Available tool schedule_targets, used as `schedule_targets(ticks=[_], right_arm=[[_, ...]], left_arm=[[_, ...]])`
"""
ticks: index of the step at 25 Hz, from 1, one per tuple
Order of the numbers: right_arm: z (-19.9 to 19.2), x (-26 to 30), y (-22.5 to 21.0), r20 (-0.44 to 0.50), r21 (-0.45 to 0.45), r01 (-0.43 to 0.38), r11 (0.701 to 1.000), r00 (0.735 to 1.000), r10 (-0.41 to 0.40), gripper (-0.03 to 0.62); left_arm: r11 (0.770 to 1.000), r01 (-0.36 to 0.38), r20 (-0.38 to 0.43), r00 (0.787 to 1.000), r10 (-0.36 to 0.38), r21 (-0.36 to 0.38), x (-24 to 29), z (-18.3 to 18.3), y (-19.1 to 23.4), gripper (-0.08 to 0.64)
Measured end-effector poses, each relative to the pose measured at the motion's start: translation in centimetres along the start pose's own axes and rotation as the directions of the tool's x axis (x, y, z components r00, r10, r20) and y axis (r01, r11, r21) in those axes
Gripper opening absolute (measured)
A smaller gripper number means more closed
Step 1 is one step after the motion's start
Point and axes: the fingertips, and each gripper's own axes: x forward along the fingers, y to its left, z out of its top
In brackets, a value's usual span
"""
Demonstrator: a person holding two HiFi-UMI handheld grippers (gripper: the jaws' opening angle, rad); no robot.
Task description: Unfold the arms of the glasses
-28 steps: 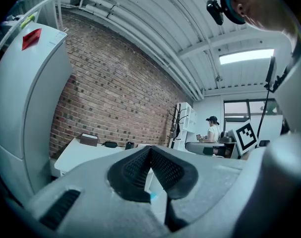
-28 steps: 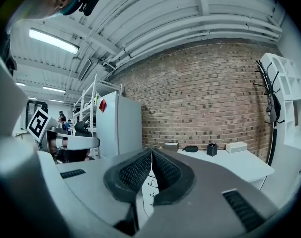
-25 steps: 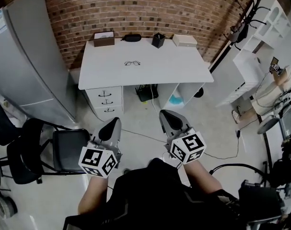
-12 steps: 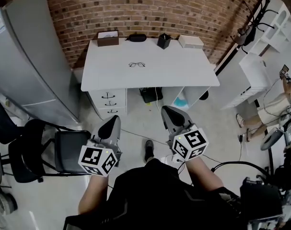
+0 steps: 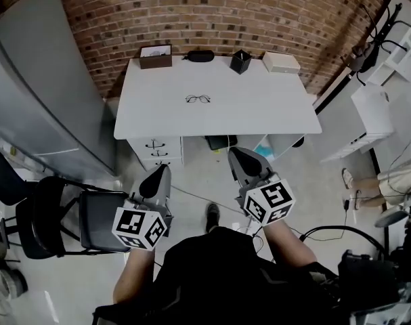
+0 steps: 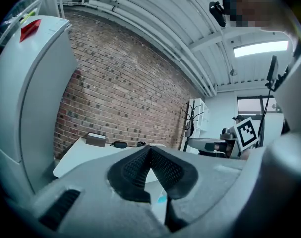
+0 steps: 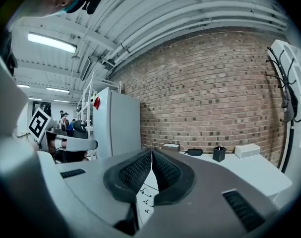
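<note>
Approach step: left gripper (image 5: 158, 179) and right gripper (image 5: 240, 164) both closed, empty, well short of the table (image 5: 273, 110) — open jaws before reaching the glasses (image 5: 198, 99), steady frame, pinch one arm

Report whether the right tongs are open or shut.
Shut. In the right gripper view the right tongs meet tip to tip, with nothing held between them.
</note>
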Motion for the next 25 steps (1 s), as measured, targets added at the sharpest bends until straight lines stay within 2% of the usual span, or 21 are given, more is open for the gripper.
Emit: schedule_targets(ticks=[15,21,25], right_arm=[[-0.6,5.2,-10.4,-0.010,0.060,-0.052,0.997,0.999,0.053,0.011],[-0.8,6.5,-14.3,-0.020,0.044,-0.099,0.994,0.995,0.100,0.010],[-1.5,7.4,-17.2,-0.031,0.057,-0.095,0.994,0.995,0.097,0.011]], left_arm=[[0.999,-0.046,-0.056,0.997,0.046,0.006,11.5,0.0,0.2,0.006],[0.997,-0.079,-0.071,0.994,0.079,0.006,15.7,-0.3,0.0,0.006],[0.995,-0.103,-0.095,0.990,0.104,0.016,18.0,-0.7,0.0,0.006]])
